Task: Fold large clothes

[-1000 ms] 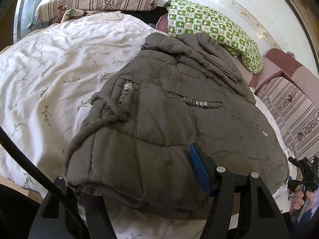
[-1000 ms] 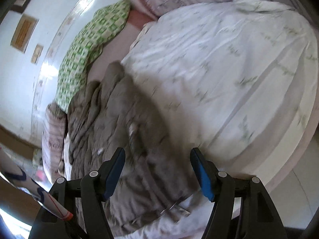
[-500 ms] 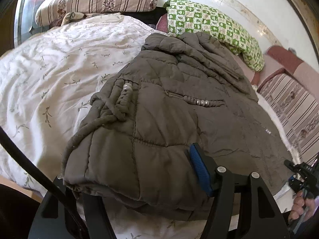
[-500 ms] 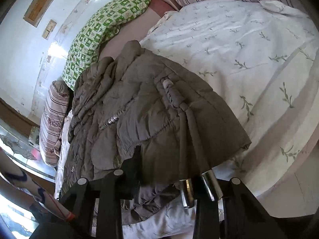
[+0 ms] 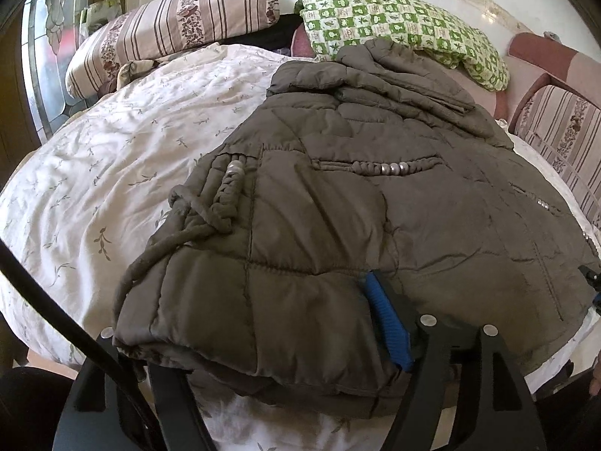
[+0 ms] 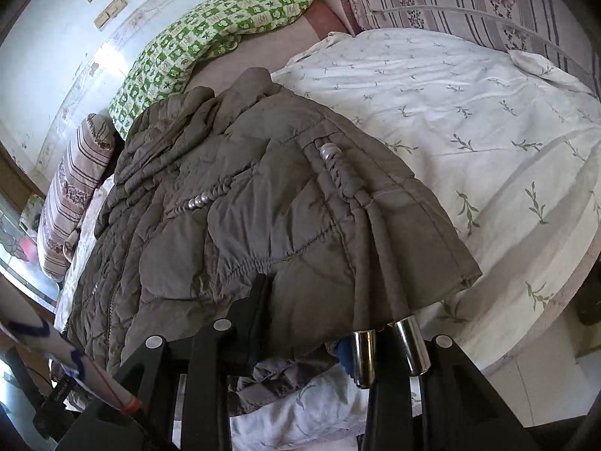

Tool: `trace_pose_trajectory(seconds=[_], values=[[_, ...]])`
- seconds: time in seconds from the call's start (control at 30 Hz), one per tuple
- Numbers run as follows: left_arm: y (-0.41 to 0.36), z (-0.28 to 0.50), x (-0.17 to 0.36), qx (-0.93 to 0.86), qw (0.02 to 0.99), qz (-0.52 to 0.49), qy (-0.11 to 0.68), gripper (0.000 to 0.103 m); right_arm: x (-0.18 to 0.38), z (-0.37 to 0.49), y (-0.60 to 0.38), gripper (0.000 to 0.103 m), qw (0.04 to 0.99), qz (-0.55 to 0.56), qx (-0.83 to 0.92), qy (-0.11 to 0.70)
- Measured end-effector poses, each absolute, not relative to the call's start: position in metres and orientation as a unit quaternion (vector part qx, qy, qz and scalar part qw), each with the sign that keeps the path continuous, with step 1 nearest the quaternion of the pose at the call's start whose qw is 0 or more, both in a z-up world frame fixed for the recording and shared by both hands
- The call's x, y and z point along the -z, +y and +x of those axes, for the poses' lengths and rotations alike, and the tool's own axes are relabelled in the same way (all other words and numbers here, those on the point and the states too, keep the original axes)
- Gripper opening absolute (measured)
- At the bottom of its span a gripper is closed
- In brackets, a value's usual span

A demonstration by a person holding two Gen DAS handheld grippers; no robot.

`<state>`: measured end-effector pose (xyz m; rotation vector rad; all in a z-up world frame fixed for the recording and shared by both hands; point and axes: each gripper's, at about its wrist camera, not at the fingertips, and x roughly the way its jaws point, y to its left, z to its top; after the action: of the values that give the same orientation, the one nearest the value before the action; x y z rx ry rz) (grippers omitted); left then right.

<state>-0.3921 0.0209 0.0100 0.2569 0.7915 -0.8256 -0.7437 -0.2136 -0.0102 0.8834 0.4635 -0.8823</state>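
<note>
A grey-brown quilted jacket (image 5: 338,203) lies folded on a white leaf-print duvet (image 5: 112,158). It also shows in the right wrist view (image 6: 244,203). My left gripper (image 5: 270,342) is at the jacket's near hem, its jaws wide apart with the folded hem lying between them; the blue pad (image 5: 388,323) of the right finger shows, the left finger is hidden under cloth. My right gripper (image 6: 304,323) is narrowed on the jacket's hem. Two drawstrings with metal tips (image 6: 409,342) hang over its right finger.
A green checked pillow (image 5: 398,26) and a striped pillow (image 5: 169,30) lie at the bed's head. A striped cushion (image 5: 563,131) stands at the right. The bed's edge (image 6: 544,323) and floor are near the right gripper.
My right gripper swung in to the jacket's hem and closed on it. My left gripper pushed a little further onto the hem, jaws unchanged.
</note>
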Motion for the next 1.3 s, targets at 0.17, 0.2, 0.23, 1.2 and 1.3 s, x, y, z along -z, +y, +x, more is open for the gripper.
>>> trace_pose_trajectory(seconds=[0.17, 0.2, 0.23, 1.2, 1.3], values=[[0.020, -0.392, -0.010, 0.383, 0.835, 0.128, 0.373, 0.080, 0.010, -0.743, -0.212, 0.035, 0.785, 0.414, 0.411, 0.209], [0.020, -0.392, -0.010, 0.382, 0.836, 0.130, 0.372, 0.081, 0.010, -0.743, -0.213, 0.035, 0.784, 0.415, 0.410, 0.211], [0.020, -0.392, -0.010, 0.380, 0.837, 0.132, 0.372, 0.082, 0.010, -0.743, -0.213, 0.035, 0.784, 0.415, 0.409, 0.214], [0.022, -0.398, -0.016, 0.387, 0.842, 0.127, 0.355, 0.044, -0.003, -0.736, -0.203, 0.023, 0.795, 0.369, 0.429, 0.217], [0.021, -0.404, -0.016, 0.383, 0.846, 0.145, 0.342, 0.043, -0.006, -0.731, -0.198, 0.022, 0.797, 0.346, 0.439, 0.227]])
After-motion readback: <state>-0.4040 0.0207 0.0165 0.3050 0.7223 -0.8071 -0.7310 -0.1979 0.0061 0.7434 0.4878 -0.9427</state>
